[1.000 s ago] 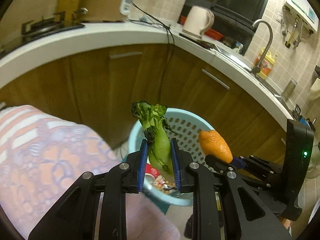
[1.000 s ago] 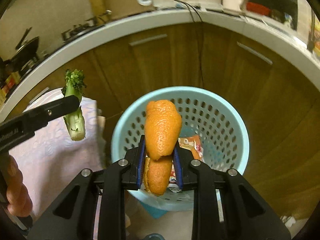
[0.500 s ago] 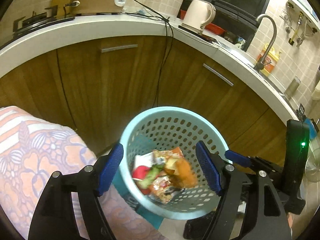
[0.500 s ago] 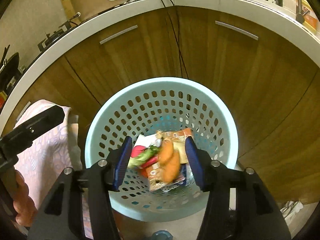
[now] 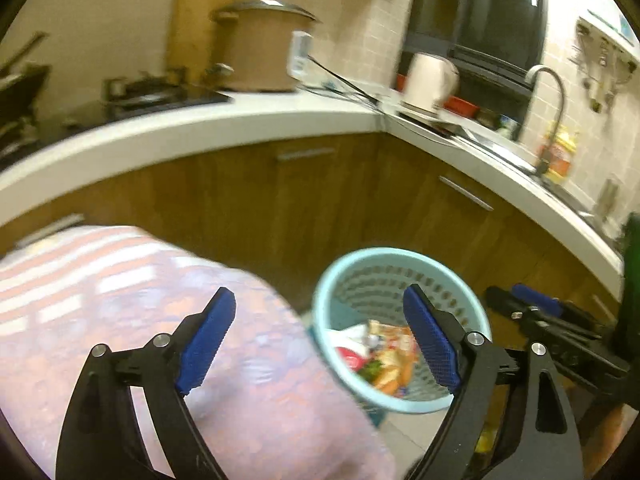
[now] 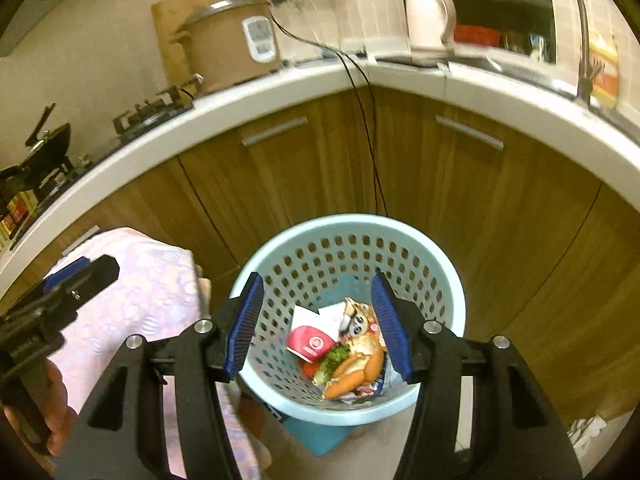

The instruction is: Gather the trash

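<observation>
A light blue perforated basket (image 6: 348, 221) stands on the floor below both grippers; its rim (image 5: 384, 253) is blurred in the left wrist view. Inside lie the orange peel (image 6: 352, 376), the green vegetable (image 6: 334, 356), a red and white packet (image 6: 312, 342) and a snack wrapper (image 6: 360, 324). My left gripper (image 5: 317, 293) is empty and its jaws are opening wide, up and left of the basket. My right gripper (image 6: 317, 280) hangs open and empty straight over the basket. Each gripper shows in the other view: right (image 5: 532, 304), left (image 6: 96, 272).
A pink patterned cloth (image 5: 120, 300) fills the lower left, close beside the basket. Wooden cabinets (image 6: 460, 208) under a white counter (image 5: 200, 132) curve behind. On the counter stand a rice cooker (image 6: 236, 48) and a kettle (image 5: 430, 80). A black cord (image 6: 368, 140) hangs down the cabinet.
Both grippers let go: the vegetable and the orange peel dropped into the basket. The jaws opened, the left wider. Both hands then rose and pulled back, the left swinging leftward.
</observation>
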`<state>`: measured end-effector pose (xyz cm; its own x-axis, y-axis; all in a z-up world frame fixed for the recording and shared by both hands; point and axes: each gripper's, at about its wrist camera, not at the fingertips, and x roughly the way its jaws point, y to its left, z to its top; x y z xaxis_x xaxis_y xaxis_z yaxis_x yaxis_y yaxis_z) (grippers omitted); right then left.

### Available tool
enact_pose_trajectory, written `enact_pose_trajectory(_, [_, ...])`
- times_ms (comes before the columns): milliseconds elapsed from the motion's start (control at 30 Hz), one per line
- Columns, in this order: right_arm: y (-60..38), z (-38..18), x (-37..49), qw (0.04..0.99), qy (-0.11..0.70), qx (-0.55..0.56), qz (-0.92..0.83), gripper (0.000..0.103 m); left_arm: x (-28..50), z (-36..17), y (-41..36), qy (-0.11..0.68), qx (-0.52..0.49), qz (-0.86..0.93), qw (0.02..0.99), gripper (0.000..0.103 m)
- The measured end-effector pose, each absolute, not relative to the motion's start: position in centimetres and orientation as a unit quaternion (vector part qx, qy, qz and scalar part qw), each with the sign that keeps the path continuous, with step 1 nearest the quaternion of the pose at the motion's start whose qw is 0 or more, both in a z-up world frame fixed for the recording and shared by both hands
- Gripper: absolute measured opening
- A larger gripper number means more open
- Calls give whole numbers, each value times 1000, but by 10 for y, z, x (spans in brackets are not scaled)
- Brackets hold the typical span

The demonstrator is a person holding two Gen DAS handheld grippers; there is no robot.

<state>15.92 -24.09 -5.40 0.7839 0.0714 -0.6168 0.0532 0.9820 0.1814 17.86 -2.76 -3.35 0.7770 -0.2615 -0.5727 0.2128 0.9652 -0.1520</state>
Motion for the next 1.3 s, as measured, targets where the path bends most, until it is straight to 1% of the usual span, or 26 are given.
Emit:
enact_pose_trajectory(133, [-219,-49,149,946,314,76,11,53,157,-32,-16,290,-22,-85,953,85])
enact_pose_trajectory(200, [-211,-47,144,949,305,74,14,57,149,-30,-11,282,-23,-73,956,85])
enact_pose_trajectory(467, [-189,-41,137,956,285,62,11,58,127,-23,5,231,-7,-42,972,87])
enact_pose_trajectory(767, [-173,-41,138,958,283,54,6,61,125,-19,14,233,-11,-42,972,87])
enact_pose_trajectory(1200, [-172,-42,138,957,285,52,-11,62,123,-19,20,232,-21,-41,972,88])
enact_pose_trajectory(1233, [-172,-42,138,957,284,52,-12,63,123,-19,19,231,-20,-41,972,88])
enact_pose_trajectory(1300, [-173,-41,137,958,281,52,-16,68,122,-18,20,230,-21,-42,972,88])
